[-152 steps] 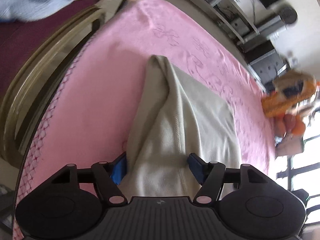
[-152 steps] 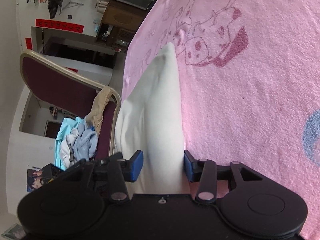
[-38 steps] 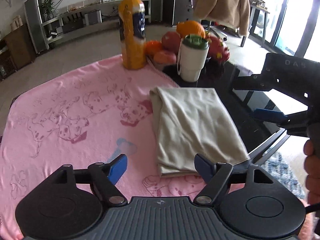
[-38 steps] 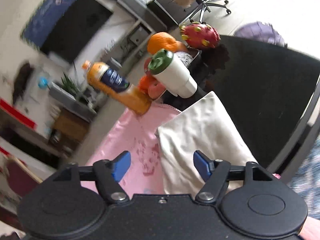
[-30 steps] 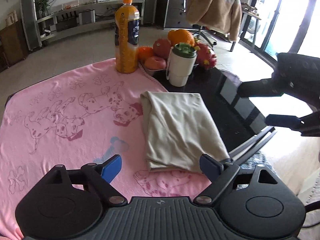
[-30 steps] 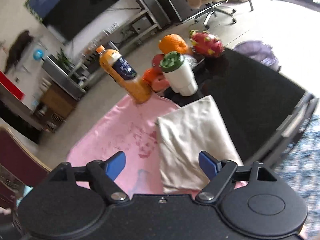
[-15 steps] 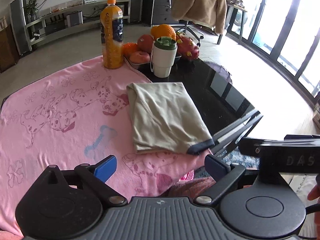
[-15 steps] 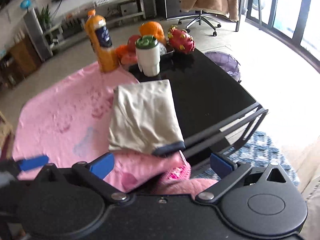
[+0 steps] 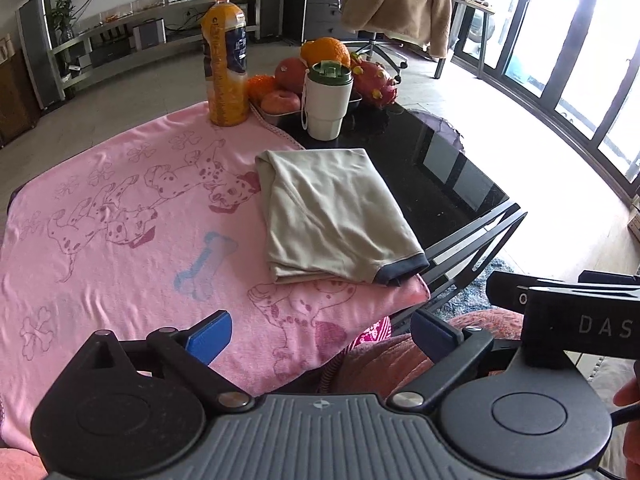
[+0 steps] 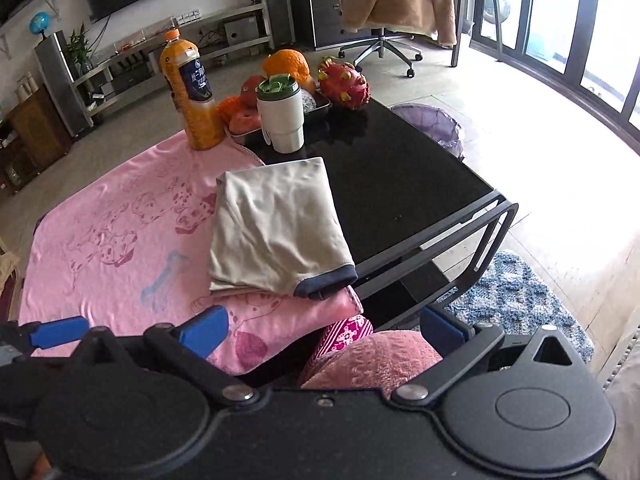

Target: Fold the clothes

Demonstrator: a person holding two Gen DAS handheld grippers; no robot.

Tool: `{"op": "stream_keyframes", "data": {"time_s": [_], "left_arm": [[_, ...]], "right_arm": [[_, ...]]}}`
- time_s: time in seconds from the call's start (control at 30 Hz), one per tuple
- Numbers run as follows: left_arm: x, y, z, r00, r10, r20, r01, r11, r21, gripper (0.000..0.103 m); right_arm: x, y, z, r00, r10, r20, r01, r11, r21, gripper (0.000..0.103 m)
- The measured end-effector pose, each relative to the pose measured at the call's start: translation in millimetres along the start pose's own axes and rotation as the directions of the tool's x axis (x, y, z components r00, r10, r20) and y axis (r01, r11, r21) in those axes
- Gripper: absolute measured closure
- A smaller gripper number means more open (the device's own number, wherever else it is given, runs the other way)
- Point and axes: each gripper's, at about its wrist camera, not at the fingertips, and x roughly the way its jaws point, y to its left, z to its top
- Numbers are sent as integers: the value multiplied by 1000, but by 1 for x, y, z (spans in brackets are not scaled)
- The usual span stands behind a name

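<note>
Folded beige garment (image 9: 332, 216) is laid on pink blanket (image 9: 120, 240) at the table's edge. Left gripper (image 9: 320, 334) and right gripper (image 10: 324, 330) are held back, angled downward, jaws spread, empty.

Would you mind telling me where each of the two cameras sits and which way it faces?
Left wrist: on the left gripper, angled down at the folded beige garment; the right gripper and fingers show.
Right wrist: on the right gripper, same downward aim; a left-gripper pad shows.
Shared: the garment, pink blanket, juice bottle, white tumbler.
</note>
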Motion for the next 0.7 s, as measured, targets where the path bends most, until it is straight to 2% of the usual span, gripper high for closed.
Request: {"op": "stream_keyframes", "data": {"time_s": [0.2, 0.7], "left_arm": [[5, 4, -2, 1000, -6, -24, 6, 1000, -18, 5], [13, 3, -4, 999, 14, -36, -14, 1000, -13, 4]], "right_arm": [[2, 5, -1, 1000, -26, -8, 26, 999, -28, 0], [14, 2, -3, 999, -23, -33, 22, 1000, -16, 0]]}}
